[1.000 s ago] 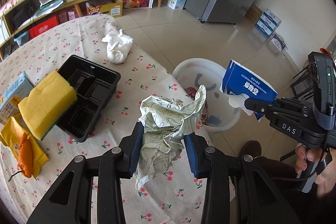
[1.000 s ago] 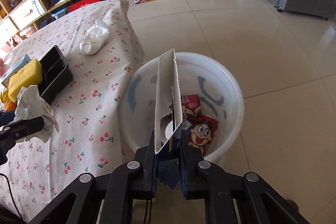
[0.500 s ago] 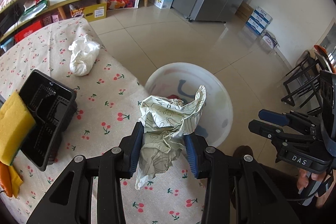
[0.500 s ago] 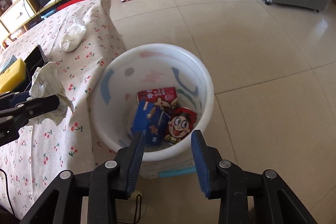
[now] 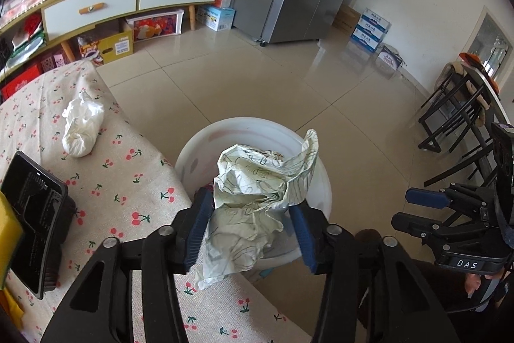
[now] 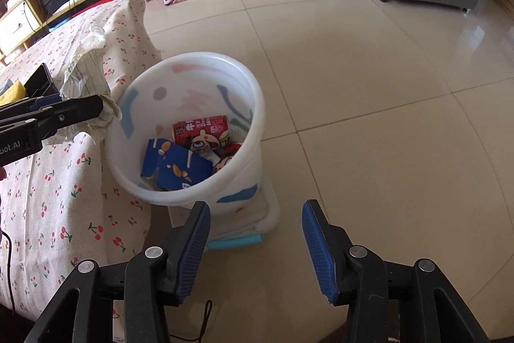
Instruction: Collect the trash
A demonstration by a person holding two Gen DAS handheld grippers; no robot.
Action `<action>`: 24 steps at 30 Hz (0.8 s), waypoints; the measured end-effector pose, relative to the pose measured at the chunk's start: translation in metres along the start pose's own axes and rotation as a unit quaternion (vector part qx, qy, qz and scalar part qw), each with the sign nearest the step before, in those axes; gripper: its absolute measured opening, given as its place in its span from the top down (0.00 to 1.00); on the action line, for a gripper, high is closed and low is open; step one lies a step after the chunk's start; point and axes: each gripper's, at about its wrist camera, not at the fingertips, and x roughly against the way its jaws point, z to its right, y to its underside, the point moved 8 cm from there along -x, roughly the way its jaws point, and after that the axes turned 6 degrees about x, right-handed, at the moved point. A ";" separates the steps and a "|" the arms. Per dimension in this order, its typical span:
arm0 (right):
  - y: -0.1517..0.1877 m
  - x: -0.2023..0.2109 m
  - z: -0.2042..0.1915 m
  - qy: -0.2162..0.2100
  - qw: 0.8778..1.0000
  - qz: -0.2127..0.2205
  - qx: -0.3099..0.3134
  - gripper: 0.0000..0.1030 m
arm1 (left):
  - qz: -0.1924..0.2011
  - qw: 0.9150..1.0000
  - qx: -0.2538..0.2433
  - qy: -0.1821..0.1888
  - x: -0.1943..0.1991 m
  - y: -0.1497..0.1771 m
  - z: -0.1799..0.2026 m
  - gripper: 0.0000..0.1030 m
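1. Tabletop carries a cherry-print cloth; beige tiled floor beside it.
2. White bin stands against the tabletop edge, blue carton inside.
3. Left hand-held gripper: jaws opening, crumpled paper between them, over the bin.
4. Right hand-held gripper: opening, empty.
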 end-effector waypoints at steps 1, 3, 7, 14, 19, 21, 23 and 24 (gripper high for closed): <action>0.001 0.000 0.001 0.000 1.000 0.000 -0.001 0.48 | 0.004 1.000 0.001 -0.009 0.001 -0.001 -0.001 0.29; 0.002 0.001 0.002 0.000 1.000 0.000 -0.002 0.47 | 0.013 0.999 0.001 -0.031 0.004 -0.001 -0.004 0.14; 0.002 0.002 0.000 0.000 1.000 0.001 0.000 0.44 | 0.016 0.997 -0.004 -0.071 0.009 0.000 -0.014 0.09; -0.004 0.005 -0.007 0.004 1.000 0.011 0.004 0.39 | 0.010 0.994 0.034 -0.103 0.030 0.010 -0.042 0.04; -0.009 0.006 -0.017 0.002 1.000 0.015 0.010 0.35 | 0.008 0.992 0.037 -0.118 0.049 0.019 -0.053 0.00; -0.011 0.006 -0.023 0.002 1.000 0.018 0.013 0.32 | 0.007 0.991 0.040 -0.124 0.056 0.021 -0.060 0.00; -0.014 0.007 -0.030 0.001 1.000 0.023 0.017 0.30 | 0.007 0.991 0.044 -0.130 0.065 0.024 -0.068 0.00; -0.016 0.008 -0.034 0.000 1.000 0.026 0.018 0.29 | 0.007 0.990 0.046 -0.132 0.069 0.026 -0.072 0.00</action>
